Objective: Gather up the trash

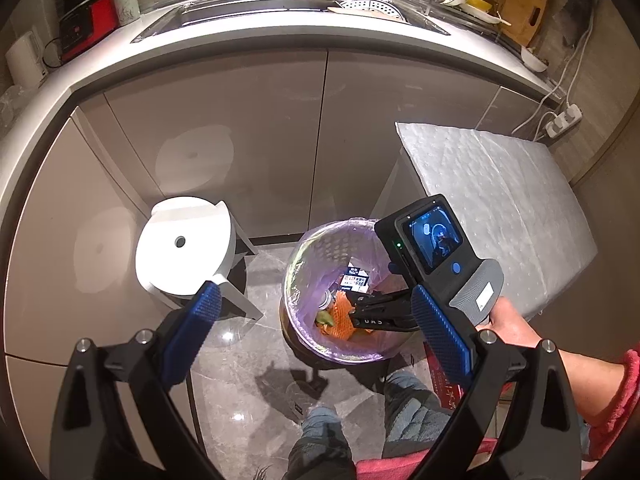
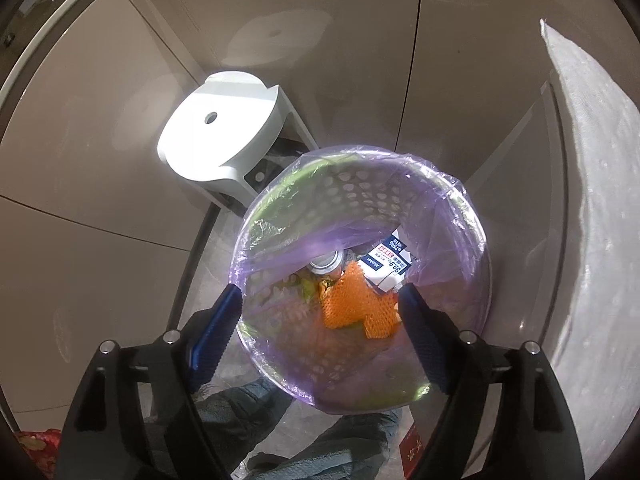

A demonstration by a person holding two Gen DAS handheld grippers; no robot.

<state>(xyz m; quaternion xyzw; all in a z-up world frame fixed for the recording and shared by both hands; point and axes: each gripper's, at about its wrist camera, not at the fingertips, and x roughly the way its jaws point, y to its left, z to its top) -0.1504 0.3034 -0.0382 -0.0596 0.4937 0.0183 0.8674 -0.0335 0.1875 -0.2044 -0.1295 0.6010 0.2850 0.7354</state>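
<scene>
On the floor stands a round trash bin [image 1: 292, 264] [image 2: 256, 220] lined with a purple bag. Inside it lie an orange foam net [image 2: 352, 304] [image 1: 340, 312], a blue-and-white wipes pack [image 2: 386, 266] [image 1: 356, 278], a can [image 2: 326, 264] and green scraps [image 2: 308, 288]. My right gripper [image 2: 320, 296] [image 1: 354, 312] hangs open over the bin's mouth, pointing down, nothing between its blue pads; the net rests below them. My left gripper [image 1: 314, 294] is higher up, open and empty, and looks down on the bin and the right gripper.
A white round stool [image 1: 184, 248] [image 2: 220, 132] stands left of the bin. A white foam-wrapped slab [image 1: 500, 208] leans at the right. Beige cabinet doors [image 1: 260, 128] close the back under a counter with a sink. The person's slippered feet [image 1: 320, 432] and a red box [image 1: 444, 380] are beside the bin.
</scene>
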